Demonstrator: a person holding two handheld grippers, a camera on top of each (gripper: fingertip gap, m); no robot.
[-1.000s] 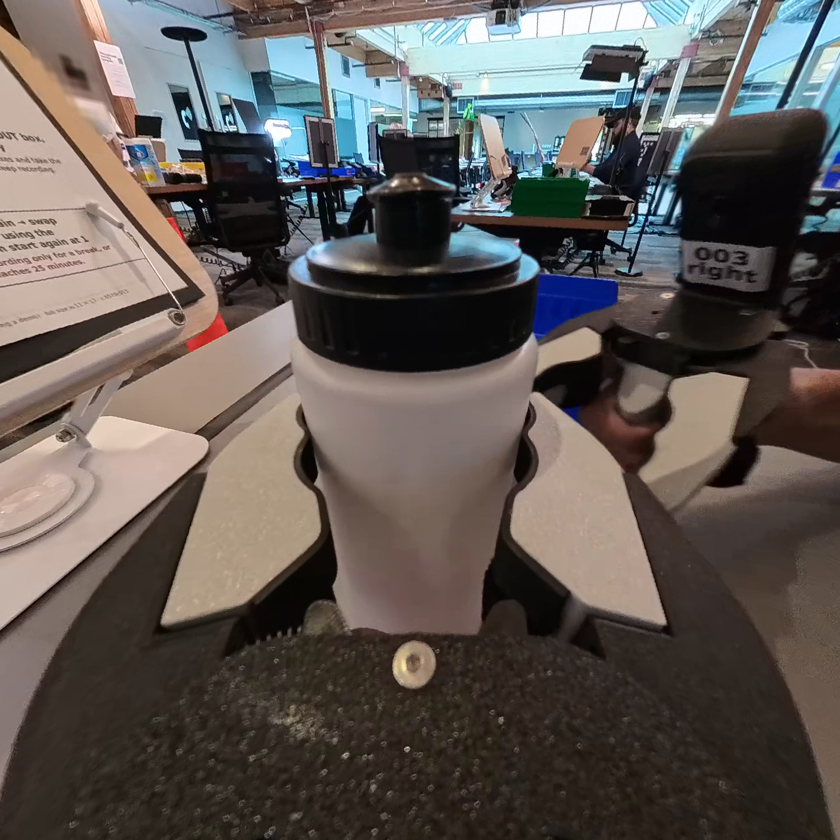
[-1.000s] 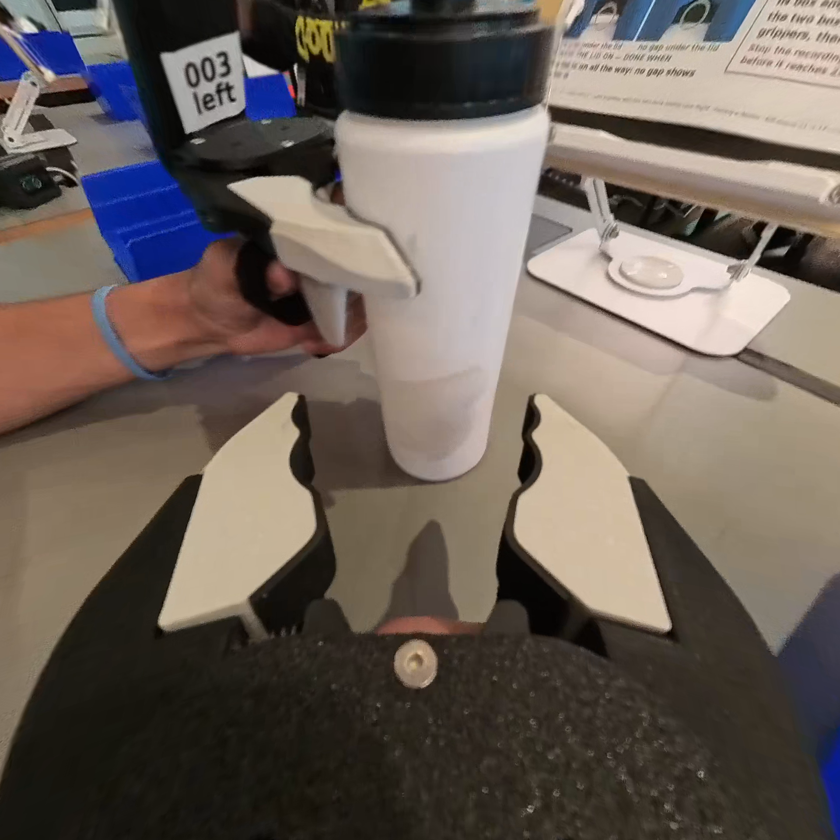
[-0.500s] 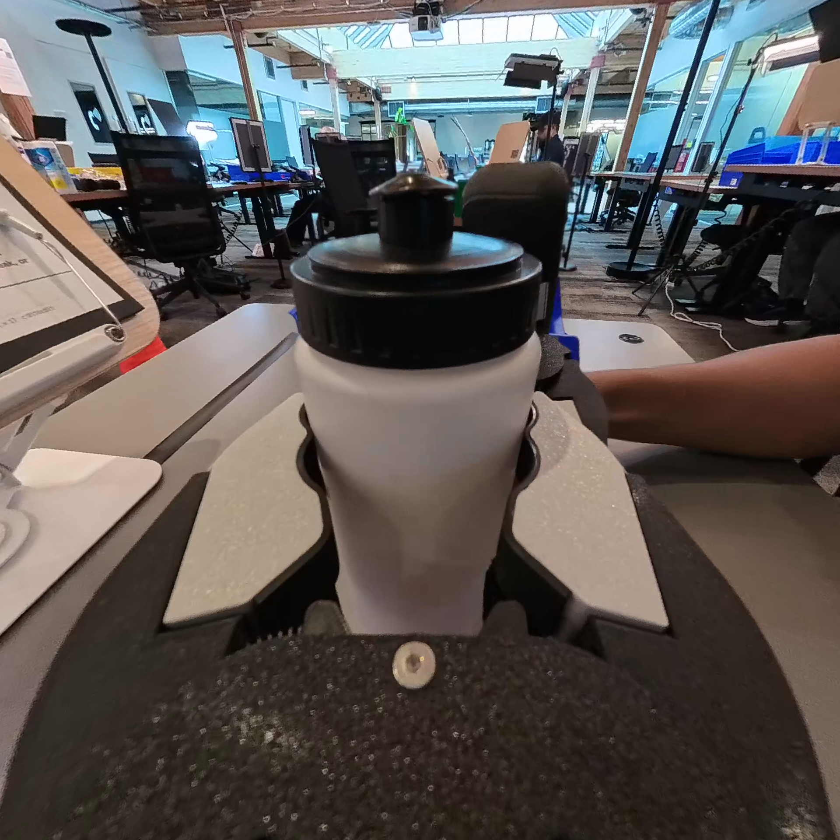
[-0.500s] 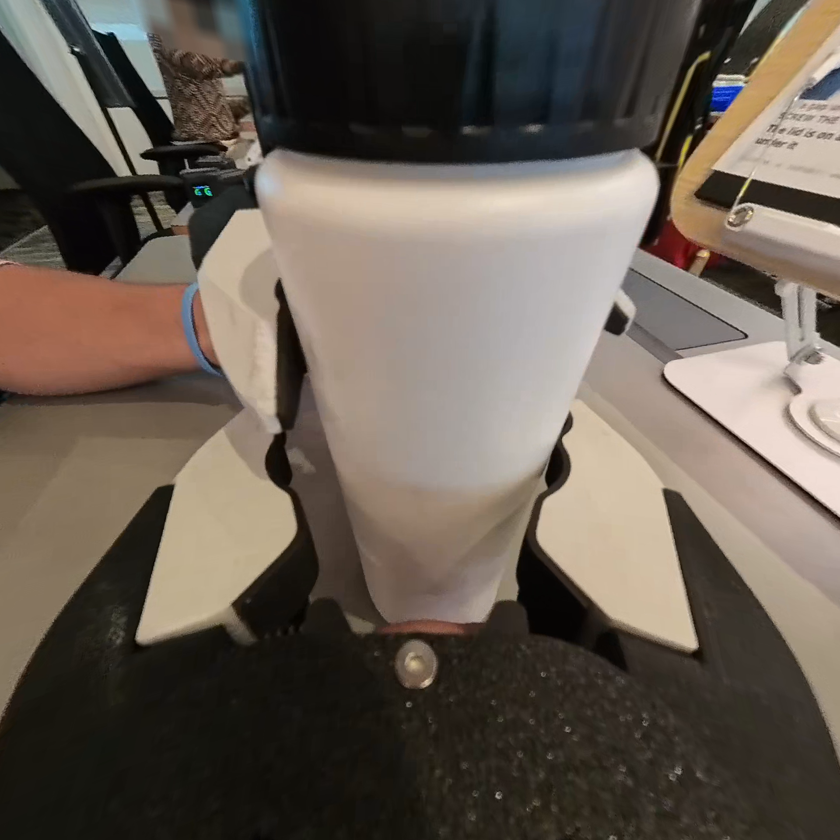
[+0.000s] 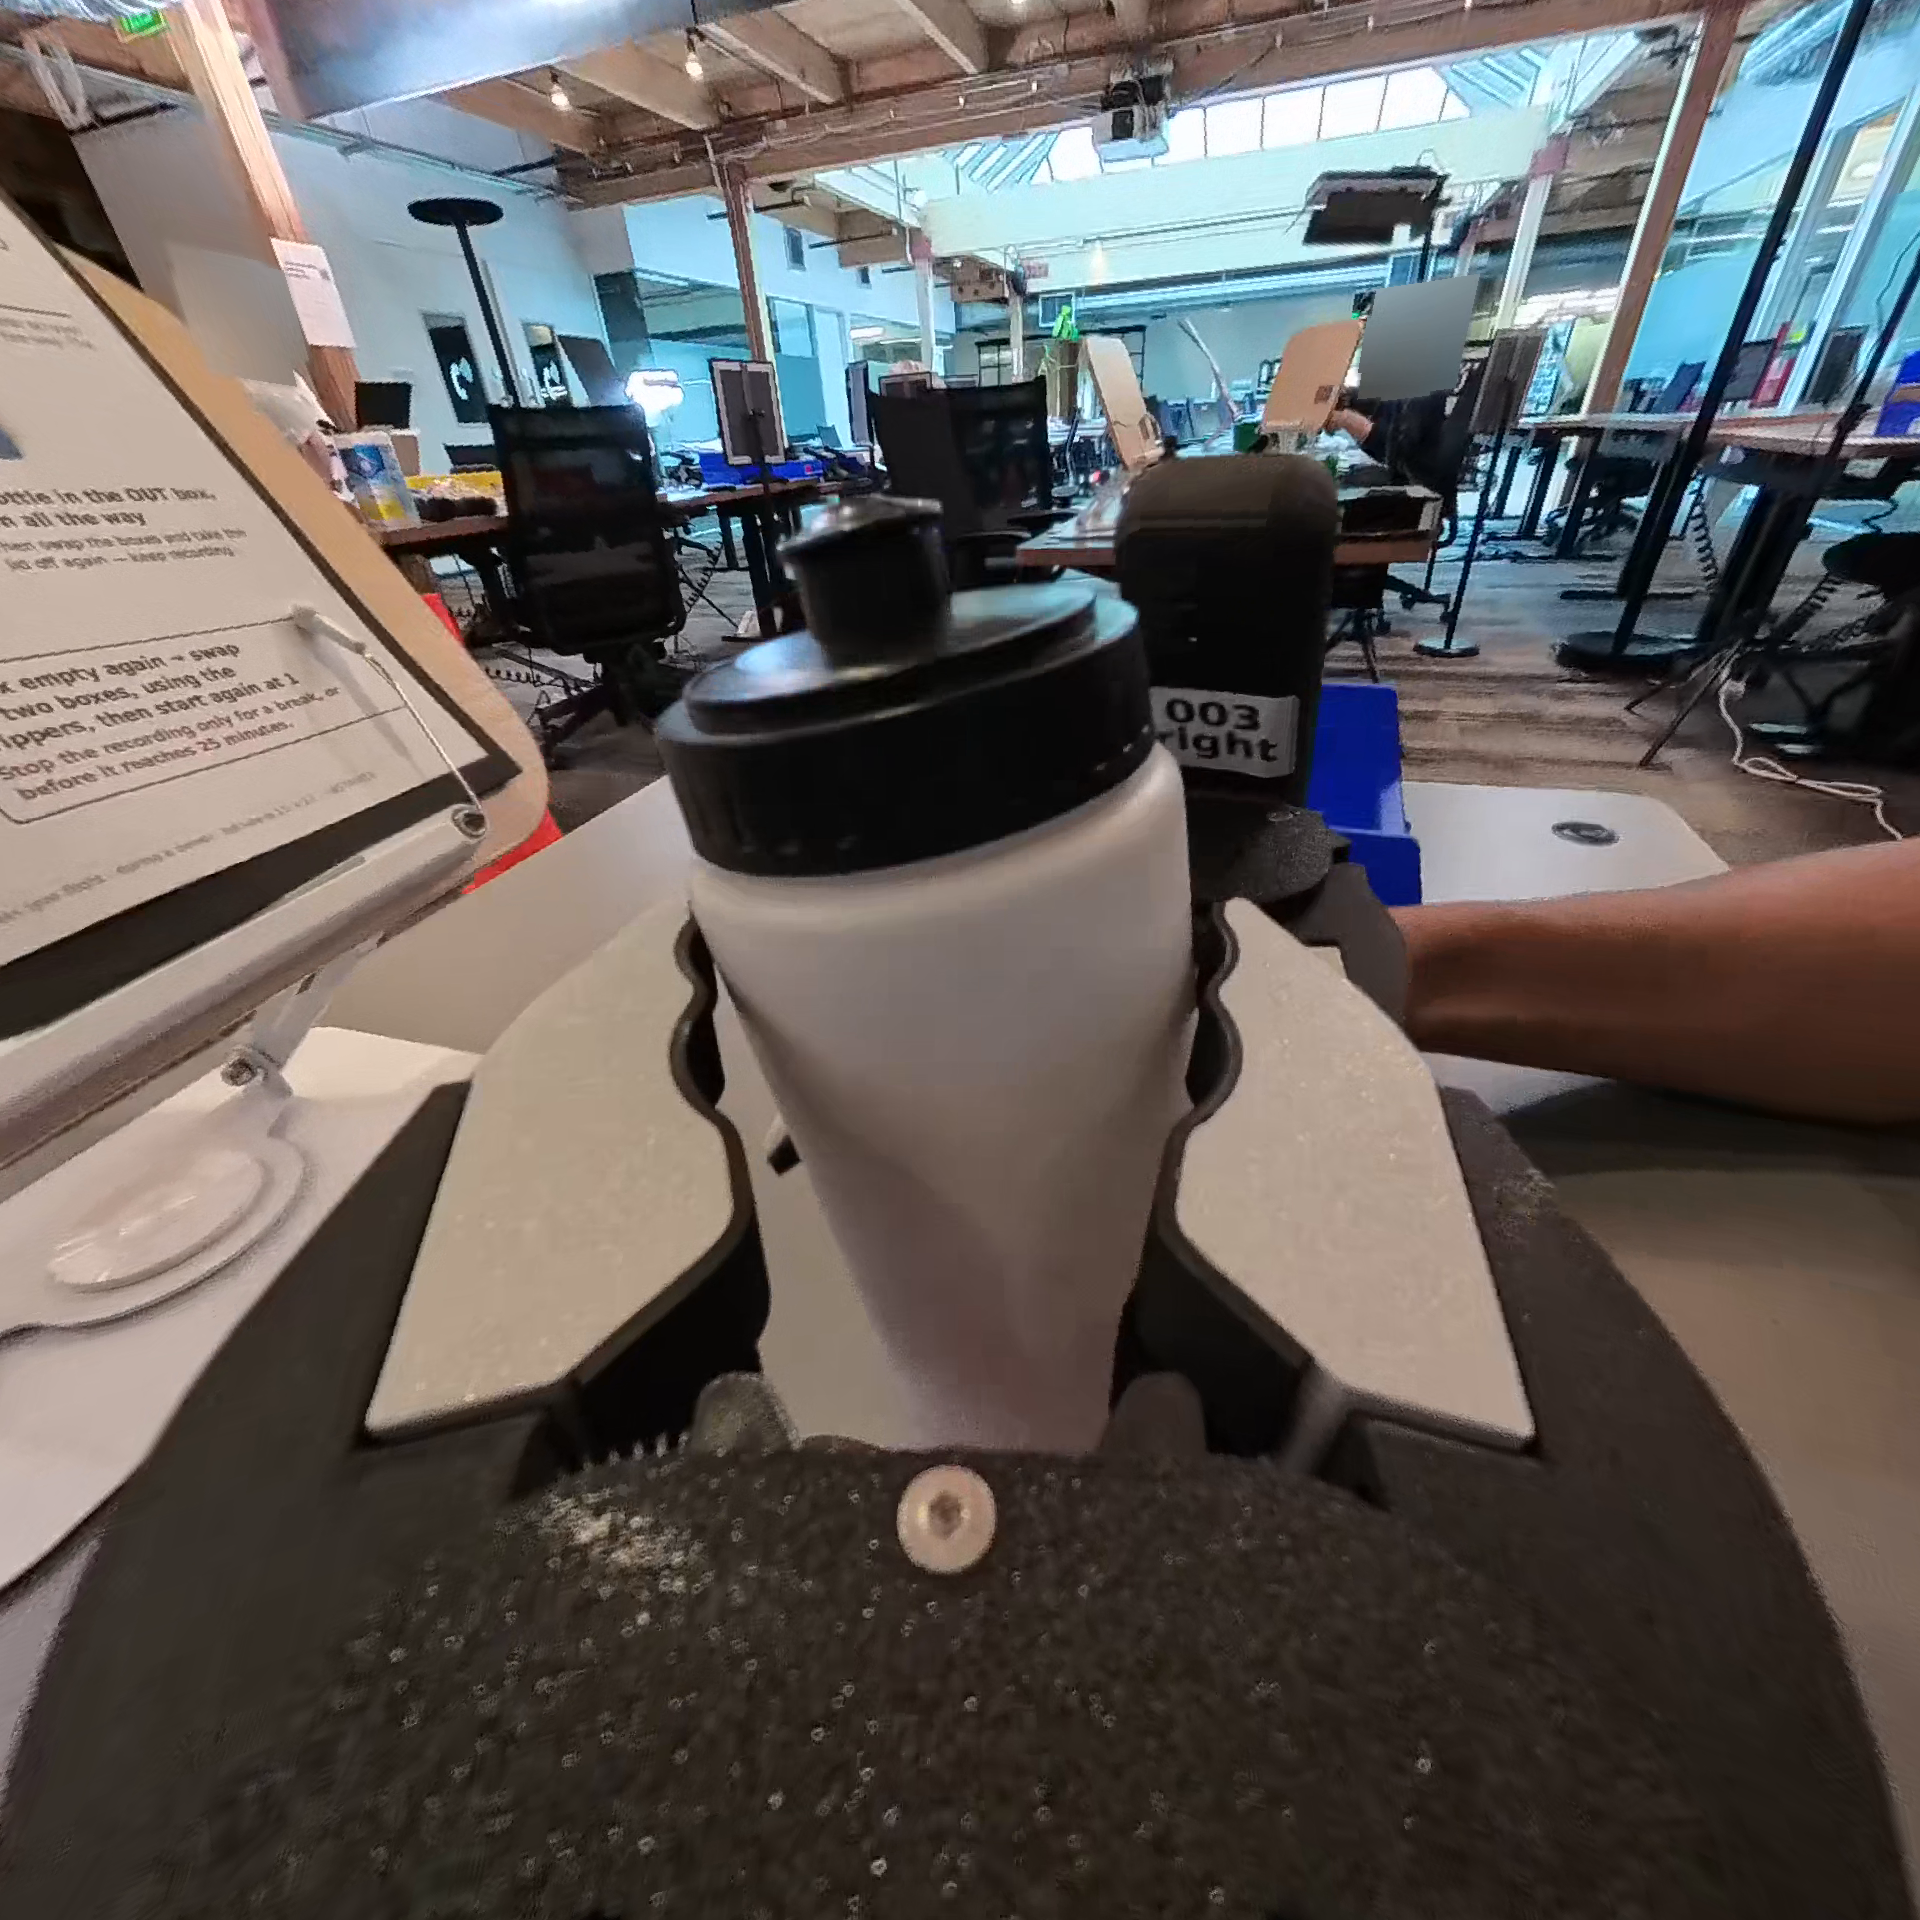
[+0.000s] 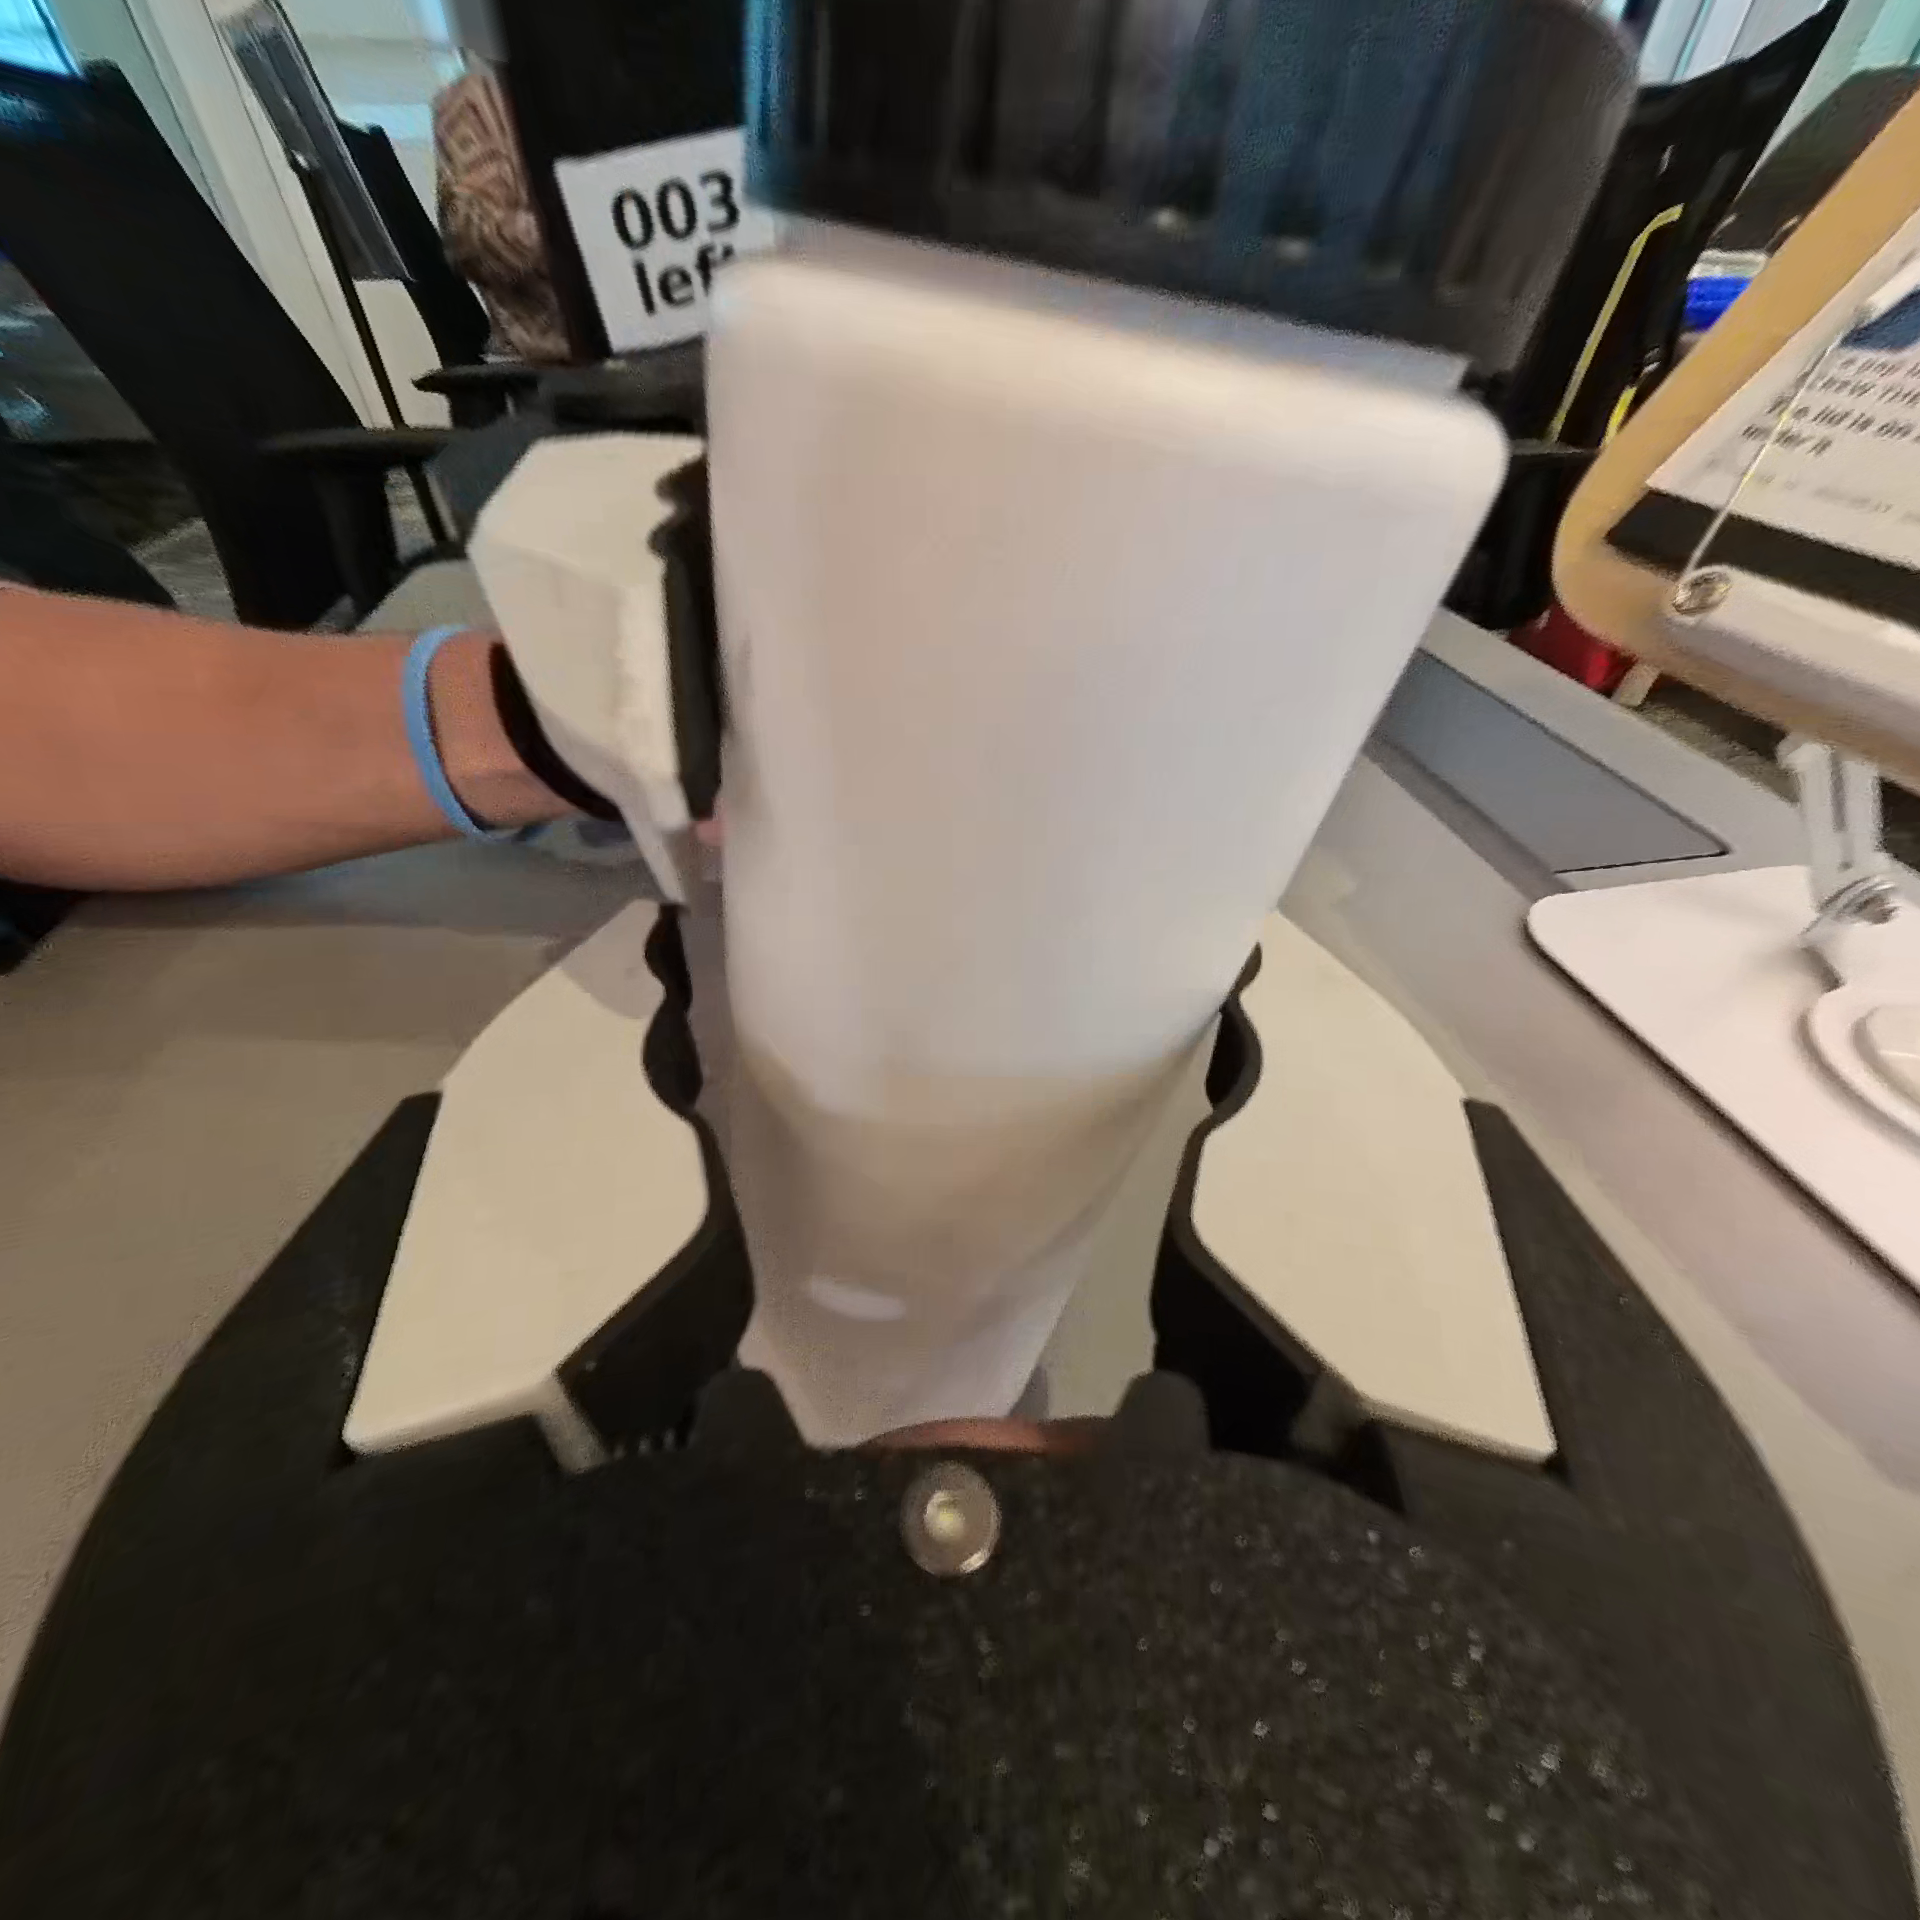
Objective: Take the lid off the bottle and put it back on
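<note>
A white bottle [image 5: 956, 1039] with a black lid [image 5: 904, 727] screwed on stands between the fingers of my left gripper [image 5: 951, 914], which is shut on its body. The bottle leans sideways in that grasp. My right gripper [image 6: 951, 935] is open around the lower part of the same bottle [image 6: 1039, 675]. Its right pad lies against the bottle and a thin slit shows at its left pad. The lid [image 6: 1143, 135] is at the top edge of the right wrist view. One left finger [image 6: 582, 623] presses the bottle's side higher up. The right gripper's body [image 5: 1226, 623] shows behind the bottle.
An instruction board on a white stand [image 5: 187, 644] is close on the left of the grey table [image 5: 1714, 1247]; it also shows in the right wrist view [image 6: 1766, 416]. A blue bin [image 5: 1361, 790] sits behind. The person's arms [image 5: 1662, 987] [image 6: 208, 727] reach in from the sides.
My right gripper came in from in front of the bottle, opened wider, took the lower body between its fingers and began narrowing. The bottle went from upright to leaning in the left grasp.
</note>
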